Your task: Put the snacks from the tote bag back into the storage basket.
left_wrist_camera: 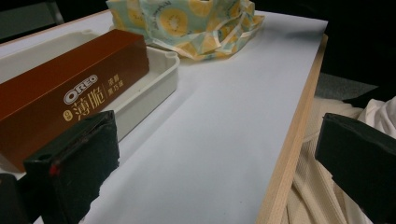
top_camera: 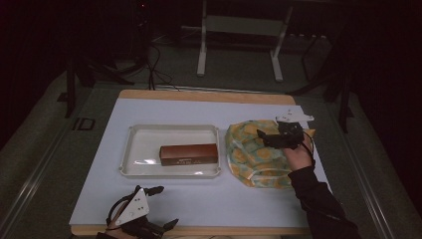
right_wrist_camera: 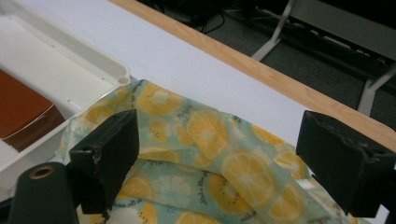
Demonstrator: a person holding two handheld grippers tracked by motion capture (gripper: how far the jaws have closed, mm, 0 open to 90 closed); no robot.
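- Hovering over the crumpled cloth bag with orange and lemon slices printed on it [top_camera: 254, 154], the right tongs [top_camera: 268, 138] stand wide apart and hold nothing.
- This bag lies on the white surface [top_camera: 199, 199], just beside the right end of the shallow white plastic tray [top_camera: 139, 144].
- A long brown cardboard cookie box [top_camera: 189, 154] lies flat inside the tray, near its front wall.
- Down at the near edge of the surface, the left tongs [top_camera: 161, 206] are wide too, with nothing between them.
- They are well apart from the bag.
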